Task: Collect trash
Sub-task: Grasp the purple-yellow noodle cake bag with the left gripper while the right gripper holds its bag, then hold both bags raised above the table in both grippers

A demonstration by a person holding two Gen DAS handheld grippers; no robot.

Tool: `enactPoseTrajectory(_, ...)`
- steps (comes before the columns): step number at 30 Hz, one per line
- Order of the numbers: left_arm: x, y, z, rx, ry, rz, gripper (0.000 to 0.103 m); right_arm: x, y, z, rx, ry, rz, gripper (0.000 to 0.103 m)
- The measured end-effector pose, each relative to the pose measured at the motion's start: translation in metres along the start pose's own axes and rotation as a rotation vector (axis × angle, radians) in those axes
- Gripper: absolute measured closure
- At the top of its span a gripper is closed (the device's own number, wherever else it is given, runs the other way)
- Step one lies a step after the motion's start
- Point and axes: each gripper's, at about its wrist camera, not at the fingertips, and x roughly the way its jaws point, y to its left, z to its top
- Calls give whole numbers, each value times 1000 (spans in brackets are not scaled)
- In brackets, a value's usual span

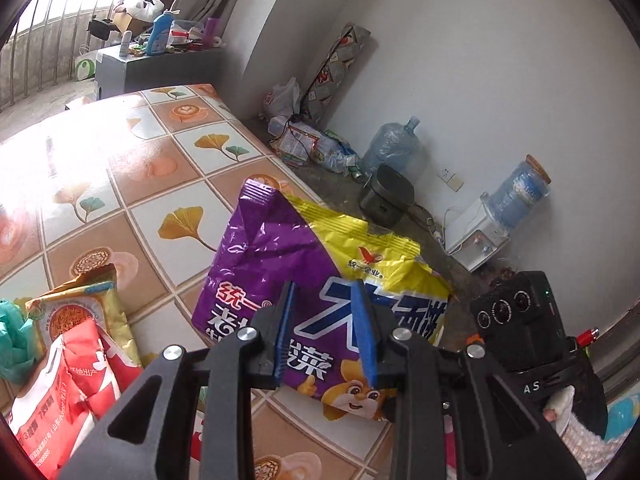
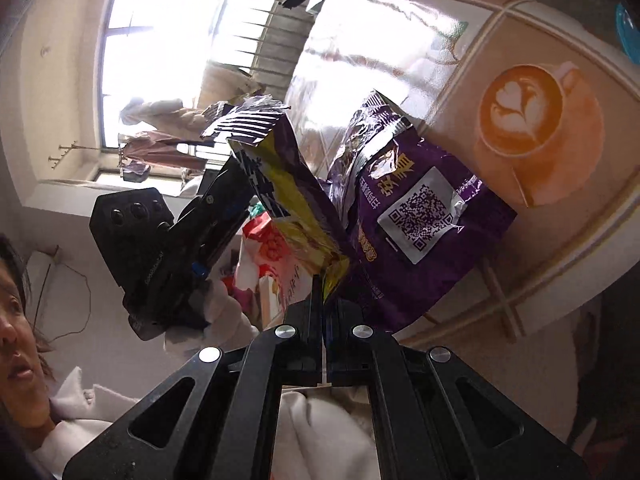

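- Purple-and-yellow foil is what I have in hand: a big noodle multipack bag, lifted off the tabletop and hanging over its edge.
- Right tongs are shut tight on the bag's lower corner, the jaws pressed together with only a sliver of yellow foil between them.
- Left tongs stand apart, their blue pads on either side of the bag's printed front; from the right wrist view they seem to reach toward the bag's upper part, but I cannot tell whether they touch it.
- A second purple bag with a QR sticker lies flat on the tabletop just beside the lifted one.
- More wrappers wait near my left side: a red packet, a gold packet and something crumpled and teal.
- I judge this the gathering step: one piece is held up, several more are not yet picked.
- No bin or sack shows in either view, so where this goes I cannot say.
- Next move, as I see it: close the left tongs on the foil to steady it or open its mouth, since the bag is limp, slippery and held by one corner only.
- Risk is the corner sliding out of the right tongs when the bag swings.
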Motion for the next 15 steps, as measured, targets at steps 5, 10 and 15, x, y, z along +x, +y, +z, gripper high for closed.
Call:
enactPoseTrajectory(5,37,10,-13,-31,126,49,76,-15,15,-3,-95,-41,-143,67)
enactPoseTrajectory(10,47,17,-19,-60,161,45,78,-47,32,-11,-186,-114,-228,45)
enactPoseTrajectory(15,51,15,-20,-27,166,61,78,-57,18,-6,-147,-171,-279,44)
